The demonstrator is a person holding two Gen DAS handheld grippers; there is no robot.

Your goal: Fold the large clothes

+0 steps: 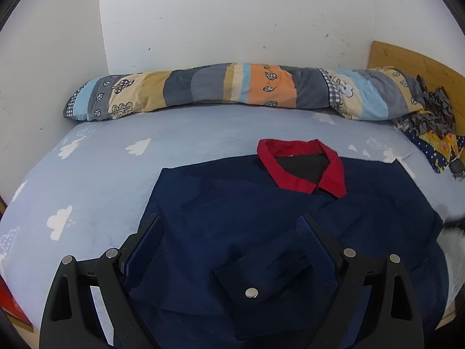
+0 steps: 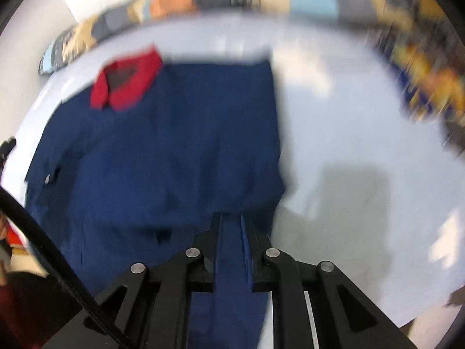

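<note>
A navy-blue cloth jacket with a red collar lay spread flat on the pale-blue bed sheet printed with white clouds; the left tongs hovered over its near part with jaws wide apart, gripping nothing, a snap-buttoned flap between and below the fingers; the right tongs had pinched nearly together on a strip of the jacket's near right edge, the view blurred; beyond the tongs a long striped patchwork quilt roll lay against the white wall.
</note>
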